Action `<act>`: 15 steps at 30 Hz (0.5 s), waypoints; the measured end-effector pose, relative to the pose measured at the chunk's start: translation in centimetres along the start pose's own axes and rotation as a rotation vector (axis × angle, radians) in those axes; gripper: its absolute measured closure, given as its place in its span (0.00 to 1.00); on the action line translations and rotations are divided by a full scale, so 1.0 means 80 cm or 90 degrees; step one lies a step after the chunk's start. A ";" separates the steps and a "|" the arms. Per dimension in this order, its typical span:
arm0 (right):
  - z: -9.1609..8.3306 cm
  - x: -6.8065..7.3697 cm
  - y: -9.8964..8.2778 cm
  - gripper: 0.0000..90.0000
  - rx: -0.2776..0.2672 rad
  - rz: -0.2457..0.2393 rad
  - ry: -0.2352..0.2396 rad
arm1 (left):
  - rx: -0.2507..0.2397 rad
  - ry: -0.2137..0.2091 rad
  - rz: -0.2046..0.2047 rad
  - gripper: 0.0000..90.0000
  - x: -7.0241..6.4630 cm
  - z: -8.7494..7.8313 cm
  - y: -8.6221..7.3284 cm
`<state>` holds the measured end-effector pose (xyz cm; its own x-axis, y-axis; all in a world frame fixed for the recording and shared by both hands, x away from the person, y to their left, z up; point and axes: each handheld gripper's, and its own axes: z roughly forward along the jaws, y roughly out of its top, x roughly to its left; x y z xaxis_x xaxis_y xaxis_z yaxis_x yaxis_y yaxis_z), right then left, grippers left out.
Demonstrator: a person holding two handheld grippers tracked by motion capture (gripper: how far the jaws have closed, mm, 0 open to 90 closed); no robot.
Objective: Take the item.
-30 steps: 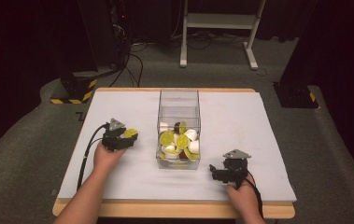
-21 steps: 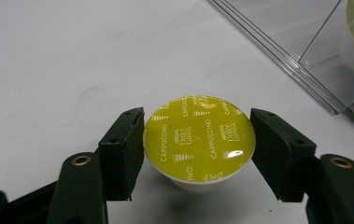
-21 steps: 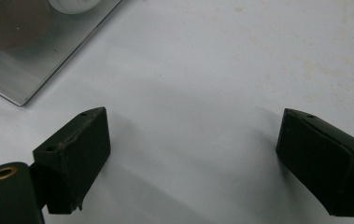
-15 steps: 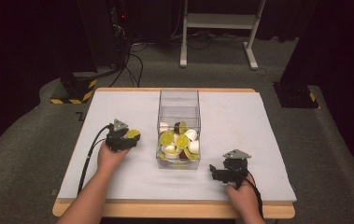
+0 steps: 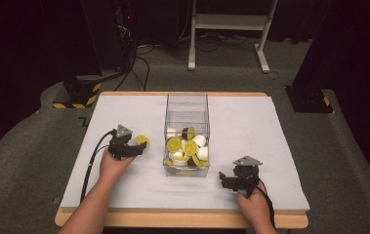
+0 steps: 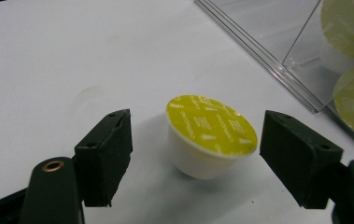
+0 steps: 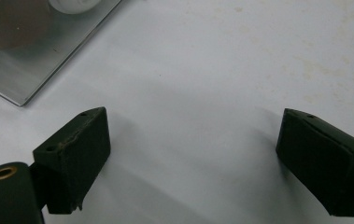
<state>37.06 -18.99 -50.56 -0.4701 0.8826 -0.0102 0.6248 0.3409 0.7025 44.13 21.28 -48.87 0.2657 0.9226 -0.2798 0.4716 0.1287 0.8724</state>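
A: Where does the left gripper (image 6: 195, 140) sit?

B: On the left half of the white table (image 5: 251, 122), held in the person's left hand (image 5: 115, 165). Its jaws are spread wide, and a white capsule with a yellow lid (image 6: 209, 135) stands upright on the table between them. Neither jaw touches it; there is a gap on each side.

A: And in the high view?

B: There the same capsule with a yellow lid (image 5: 141, 140) shows as a yellow spot at the tip of the left gripper (image 5: 133, 146), just left of the clear box (image 5: 187, 105).

A: What is in that box?

B: More capsules (image 5: 186, 147), heaped at its near end, yellow-lidded and white ones with at least one dark one. In the left gripper view a corner of the clear box (image 6: 268, 56) shows at the upper right, near the lone capsule but apart from it.

A: The right gripper (image 7: 193, 154)?

B: Its jaws also stand wide apart, with only bare table between them. In the high view the right gripper (image 5: 229, 181) rests near the front right corner of the box, held by the right hand (image 5: 251, 207).
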 end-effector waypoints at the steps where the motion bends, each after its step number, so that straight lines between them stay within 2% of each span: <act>1: 0.000 0.000 0.000 0.11 0.000 0.000 0.000 | -0.001 -0.002 0.003 0.29 0.001 -0.004 0.001; 8: 0.000 0.000 0.000 0.11 0.000 0.000 0.000 | -0.009 -0.017 -0.014 0.32 0.010 -0.027 0.000; 15: 0.000 0.000 0.000 0.11 0.000 0.000 0.000 | 0.000 -0.034 -0.024 0.35 0.025 -0.054 -0.010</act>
<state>37.06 -18.99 -50.56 -0.4702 0.8825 -0.0103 0.6247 0.3410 0.7025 40.69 24.58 -48.38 0.2917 0.8963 -0.3339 0.4819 0.1638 0.8608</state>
